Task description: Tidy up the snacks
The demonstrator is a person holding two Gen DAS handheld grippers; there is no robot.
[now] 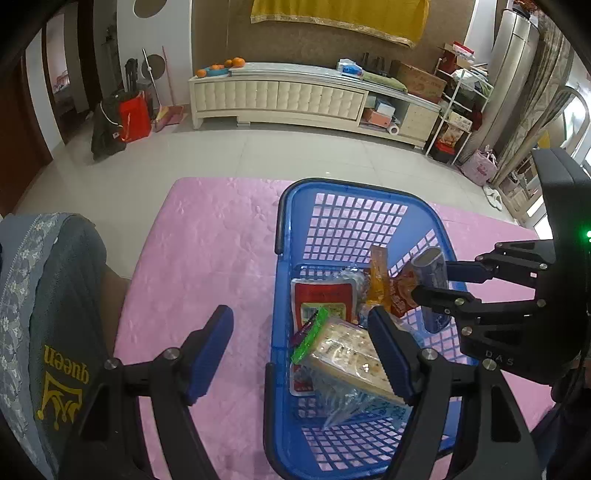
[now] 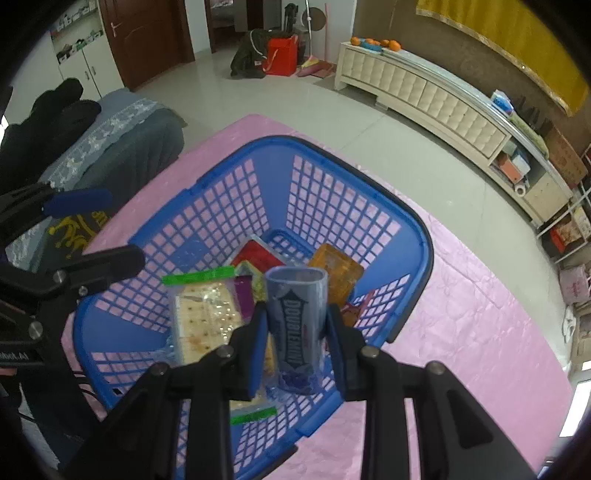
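Snacks: crackers pack (image 2: 207, 321), red pouch (image 1: 322, 299), orange packet (image 2: 334, 275) inside blue basket (image 2: 417, 236)
Surface: pink tablecloth (image 1: 207, 236), basket resting on it
Room: pale tiled floor (image 1: 258, 151), long cream cabinet (image 1: 277, 96), yellow cloth (image 1: 340, 14) on wall
Right gripper (image 2: 297, 332): tilted down over basket, clamped on gum bottle (image 2: 297, 314)
Left gripper (image 1: 301, 350): jaws apart, empty, astride basket's left rim
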